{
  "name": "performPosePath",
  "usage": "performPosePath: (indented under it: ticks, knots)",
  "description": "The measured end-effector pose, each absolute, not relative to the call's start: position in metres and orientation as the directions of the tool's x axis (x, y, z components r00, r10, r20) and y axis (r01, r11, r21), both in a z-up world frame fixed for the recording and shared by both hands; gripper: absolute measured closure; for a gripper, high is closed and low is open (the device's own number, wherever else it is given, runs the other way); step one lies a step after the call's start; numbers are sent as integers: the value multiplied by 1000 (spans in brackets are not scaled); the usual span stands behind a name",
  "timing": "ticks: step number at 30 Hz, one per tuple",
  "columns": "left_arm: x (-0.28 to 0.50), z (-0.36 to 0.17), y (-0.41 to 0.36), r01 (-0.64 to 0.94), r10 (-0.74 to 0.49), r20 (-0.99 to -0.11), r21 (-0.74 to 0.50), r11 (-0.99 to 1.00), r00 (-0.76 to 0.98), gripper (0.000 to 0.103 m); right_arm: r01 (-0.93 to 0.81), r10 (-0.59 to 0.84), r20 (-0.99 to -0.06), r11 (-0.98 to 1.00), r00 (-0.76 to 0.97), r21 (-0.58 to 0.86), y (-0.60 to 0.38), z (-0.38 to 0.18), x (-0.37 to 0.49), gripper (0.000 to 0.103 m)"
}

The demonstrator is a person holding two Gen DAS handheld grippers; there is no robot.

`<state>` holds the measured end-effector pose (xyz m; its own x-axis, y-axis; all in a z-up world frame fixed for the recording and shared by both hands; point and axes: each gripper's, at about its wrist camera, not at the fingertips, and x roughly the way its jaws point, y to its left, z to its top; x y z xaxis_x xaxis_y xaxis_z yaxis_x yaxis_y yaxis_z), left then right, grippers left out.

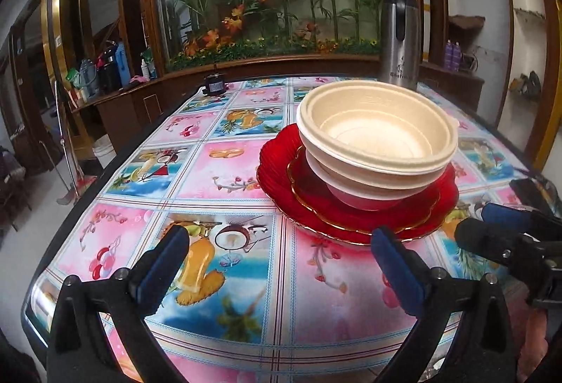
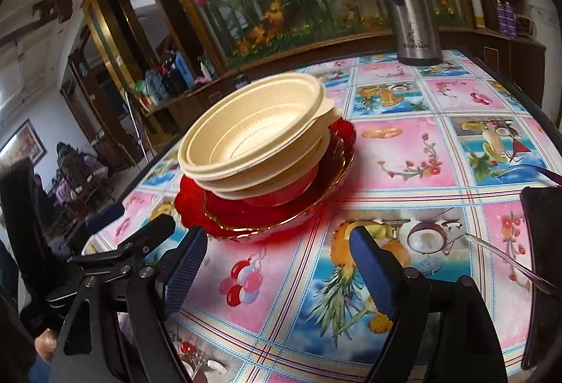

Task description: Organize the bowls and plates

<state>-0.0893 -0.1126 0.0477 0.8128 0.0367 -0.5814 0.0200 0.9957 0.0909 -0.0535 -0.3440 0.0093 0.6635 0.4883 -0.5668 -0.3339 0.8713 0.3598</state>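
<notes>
Cream bowls (image 1: 377, 137) are nested in a stack on red plates with gold rims (image 1: 281, 165) in the middle of the table; the bottom bowl looks whiter. The same stack of bowls (image 2: 256, 133) and red plates (image 2: 224, 214) shows in the right wrist view. My left gripper (image 1: 277, 263) is open and empty, just in front of the plates' near edge. My right gripper (image 2: 277, 270) is open and empty, near the plates' front edge. The right gripper also shows at the right of the left wrist view (image 1: 491, 225).
A steel thermos (image 1: 400, 39) stands at the far side of the table (image 1: 217, 169), which has a colourful patterned cloth. A small dark object (image 1: 215, 86) sits at the far left edge. A dark phone-like object (image 2: 541, 242) lies at the right. A planted glass cabinet stands behind.
</notes>
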Motion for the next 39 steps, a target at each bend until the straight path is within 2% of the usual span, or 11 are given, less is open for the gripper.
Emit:
performPosePath:
  ticks: [2,8,11,15,19,39]
  knots:
    - [-89,48,-113,28,32,-584,94,995,811,0,-325,479,-582,876,656,355,-344,7,-51,16]
    - [-84,48,-107,-74,158,-578,167,983,800,0,-284,440,-619,897,651,339,-346,2,-46,16]
    - [-84,50,-101,-91,157,-583,141,986,797,0,-279,436,-624,899,649,337,-346,2,-47,16]
    - [-86,50,-104,-115,200,-575,180,977,794,0,-282,437,-625,899,647,336,-345,3,-48,15]
    - [-87,49,-112,-119,238,-559,240,963,794,0,-285,439,-620,898,651,336,-346,4,-48,10]
    - [-88,48,-112,-94,225,-574,248,964,787,0,-281,442,-619,896,649,345,-348,4,-49,9]
